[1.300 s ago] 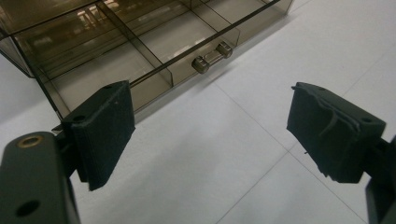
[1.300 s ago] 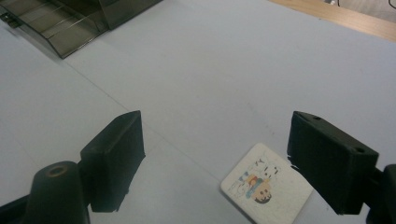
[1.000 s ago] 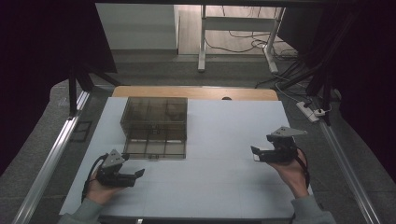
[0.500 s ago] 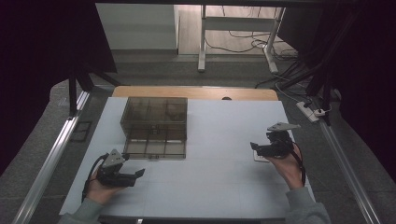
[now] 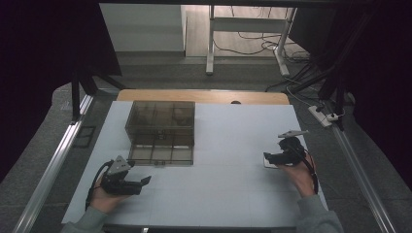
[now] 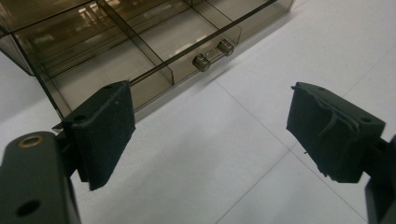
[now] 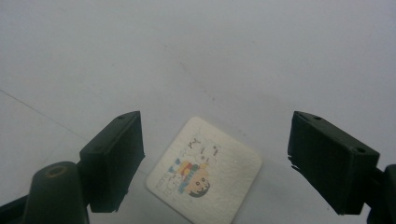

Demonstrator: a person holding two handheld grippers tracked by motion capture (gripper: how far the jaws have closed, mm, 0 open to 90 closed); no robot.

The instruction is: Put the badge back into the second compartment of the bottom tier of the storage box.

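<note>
One small square card [image 7: 204,170] with rounded corners and a printed cartoon figure lies flat on the white bench [image 5: 233,145], face up. I see it in the right gripper view, low between the two black jaws and a little nearer the left jaw in that picture.

I hold the right gripper [image 5: 268,158] just over it, near the bench's right side in the high view, where the card shows as a pale patch at the jaw tips. Its jaws stand wide and have just been opening further; the card sits below the gap and neither pad touches it.

Handling, my judgement: very light, thin, probably stiff paperboard or plastic, not fragile. Lying flush, it offers no edge standing proud, so a flat pinch is unlikely to bite. I would press on one edge or corner to tip it up, or slide it to the bench edge, then pinch across the thickness. Smooth face may slip.

My left gripper [image 5: 144,181] rests by the near left corner of the smoky compartment box [image 5: 161,132], jaws wide, nothing between them.
</note>
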